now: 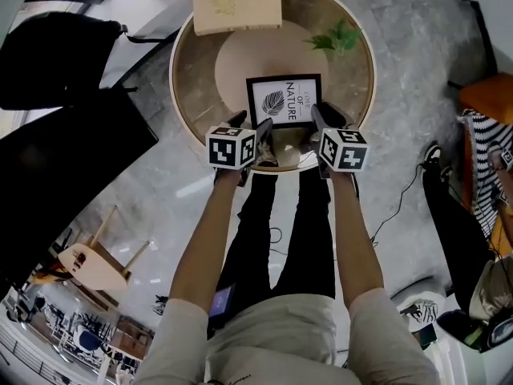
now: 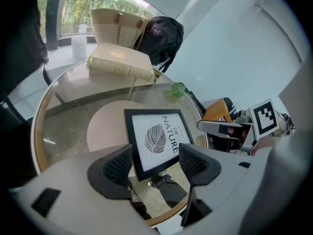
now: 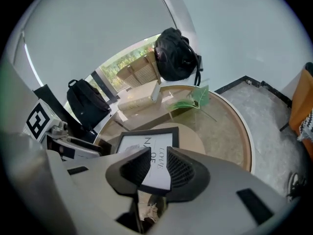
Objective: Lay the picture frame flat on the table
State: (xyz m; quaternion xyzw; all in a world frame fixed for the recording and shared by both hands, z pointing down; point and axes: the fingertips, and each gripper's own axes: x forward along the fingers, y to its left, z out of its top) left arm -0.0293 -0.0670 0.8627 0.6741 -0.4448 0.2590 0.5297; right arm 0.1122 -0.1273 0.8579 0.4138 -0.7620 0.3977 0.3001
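Between the fingers of the right gripper, the picture frame shows a matt black moulding round a smooth white paper print. The pads are black with a fine ribbed grid, set on matt grey plastic. Under the fingers, the round table has a glossy glass top and a pale wooden rim. Beyond the fingertips lie a cream, matt-covered book and a green, plastic-looking leaf sprig.
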